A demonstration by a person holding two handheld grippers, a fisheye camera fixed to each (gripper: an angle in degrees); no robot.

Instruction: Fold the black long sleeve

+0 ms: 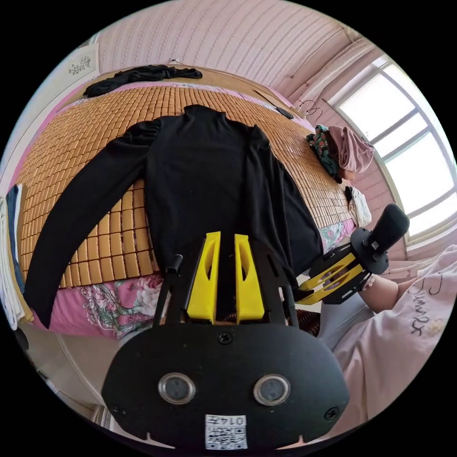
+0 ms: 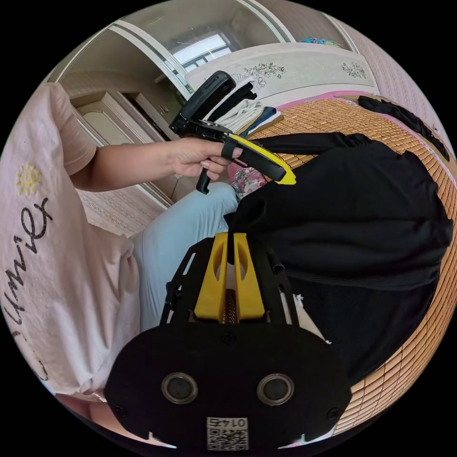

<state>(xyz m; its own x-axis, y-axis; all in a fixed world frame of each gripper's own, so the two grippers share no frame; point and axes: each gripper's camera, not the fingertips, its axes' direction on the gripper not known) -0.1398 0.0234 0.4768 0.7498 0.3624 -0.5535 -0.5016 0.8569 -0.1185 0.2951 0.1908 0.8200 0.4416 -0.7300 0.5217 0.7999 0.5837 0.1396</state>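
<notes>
The black long sleeve [image 1: 200, 181] lies flat on a bamboo mat [image 1: 95, 124], collar at the far end. One sleeve [image 1: 81, 204] stretches out to the bed's edge. My left gripper [image 1: 227, 235] sits at the near hem, jaws almost together with black cloth between them. My right gripper [image 1: 302, 290], held in a hand, pinches the hem's other corner. In the right gripper view the shirt [image 2: 357, 214] is bunched and lifted at its near edge, with my right gripper [image 2: 231, 235] shut on a fold of it. There the left gripper [image 2: 289, 180] touches the cloth with its tip.
Another dark garment [image 1: 143, 76] lies at the bed's far end. Piled clothes [image 1: 342, 152] sit by the window [image 1: 409, 143], and folded clothes [image 1: 12, 247] lie at the mat's other side. The person's pink top [image 2: 52, 228] and blue trousers [image 2: 185, 228] are close by the bed edge.
</notes>
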